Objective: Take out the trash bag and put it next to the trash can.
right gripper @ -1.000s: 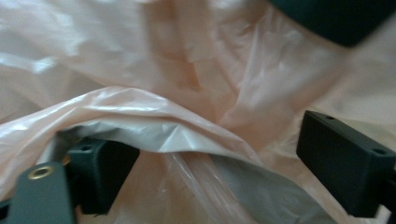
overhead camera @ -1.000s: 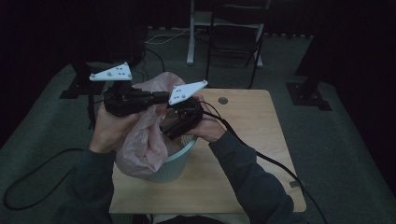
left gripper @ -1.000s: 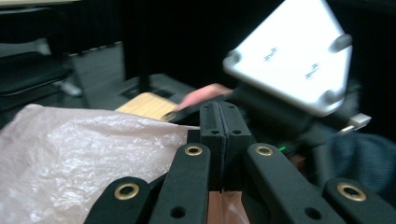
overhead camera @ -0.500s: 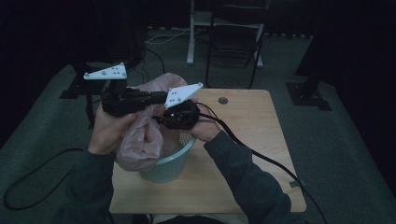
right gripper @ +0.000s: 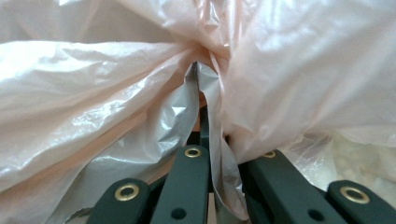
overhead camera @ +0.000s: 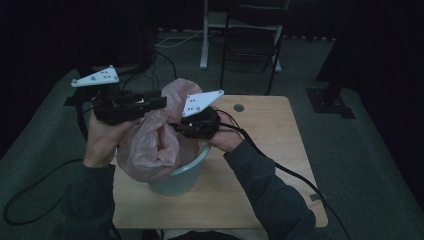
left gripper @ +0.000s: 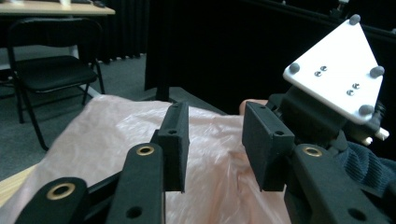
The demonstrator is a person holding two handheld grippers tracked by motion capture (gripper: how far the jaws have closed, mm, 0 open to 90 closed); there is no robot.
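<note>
Right gripper clamped on pink bag film above the bucket; left gripper just opened, jaws apart over the bag, gripping nothing.

The bag is pale pink and see-through, with glossy white highlights along its creases; in the right gripper view its pinched fold looks silvery grey. The bin under it is pale mint green. The desk is light wood with a small dark round cap near its far edge. Both grippers, left and right, are black with brass-coloured rivets, each topped by a white plate. The sleeves are dark grey. The chair is black, the floor grey-green.
</note>
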